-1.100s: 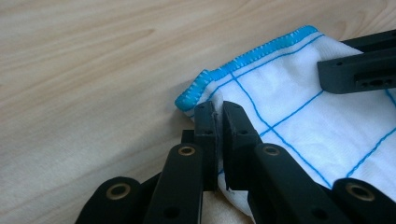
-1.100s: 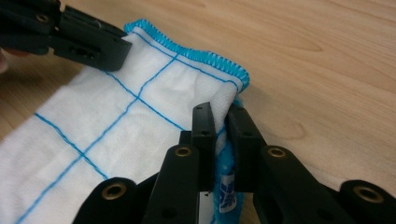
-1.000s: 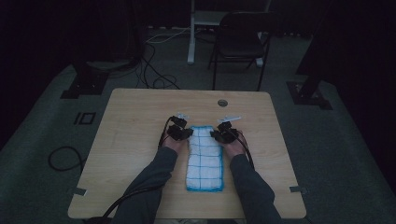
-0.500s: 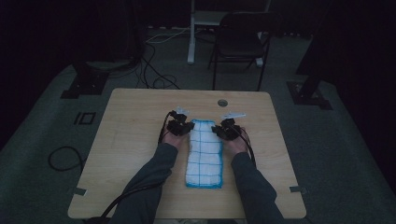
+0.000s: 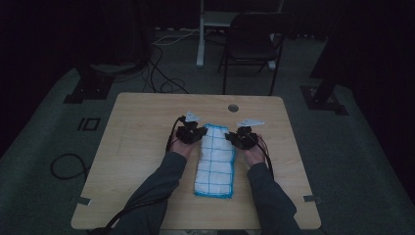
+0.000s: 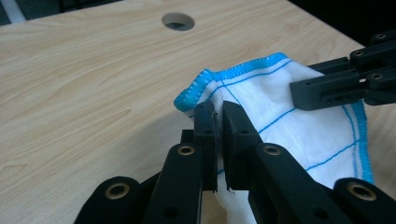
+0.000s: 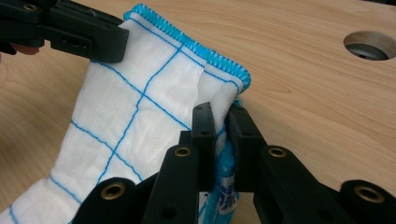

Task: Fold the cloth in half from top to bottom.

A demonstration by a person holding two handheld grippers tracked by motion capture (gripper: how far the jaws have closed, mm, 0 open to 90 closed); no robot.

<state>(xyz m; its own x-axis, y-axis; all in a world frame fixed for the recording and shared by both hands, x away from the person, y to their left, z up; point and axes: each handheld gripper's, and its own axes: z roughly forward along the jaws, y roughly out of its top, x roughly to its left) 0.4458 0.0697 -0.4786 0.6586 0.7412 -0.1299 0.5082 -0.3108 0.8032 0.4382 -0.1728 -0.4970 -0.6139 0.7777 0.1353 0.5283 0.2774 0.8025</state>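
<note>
A white cloth with blue grid lines and a blue stitched edge lies folded lengthwise in the middle of the wooden table. My left gripper is shut on the cloth's far left corner, and that corner is lifted a little off the wood. At the far right corner my right gripper is shut on the cloth as well. In the left gripper view the right gripper's jaws show at the right, over the cloth. The near end of the cloth rests flat between the person's forearms.
A round cable hole is set in the table beyond the cloth. A dark chair and a white post stand on the floor behind the table. Cables trail across the floor at the left.
Both grippers have moved toward the table's far edge, drawing the cloth's far end with them. The cloth now lies longer and narrower.
</note>
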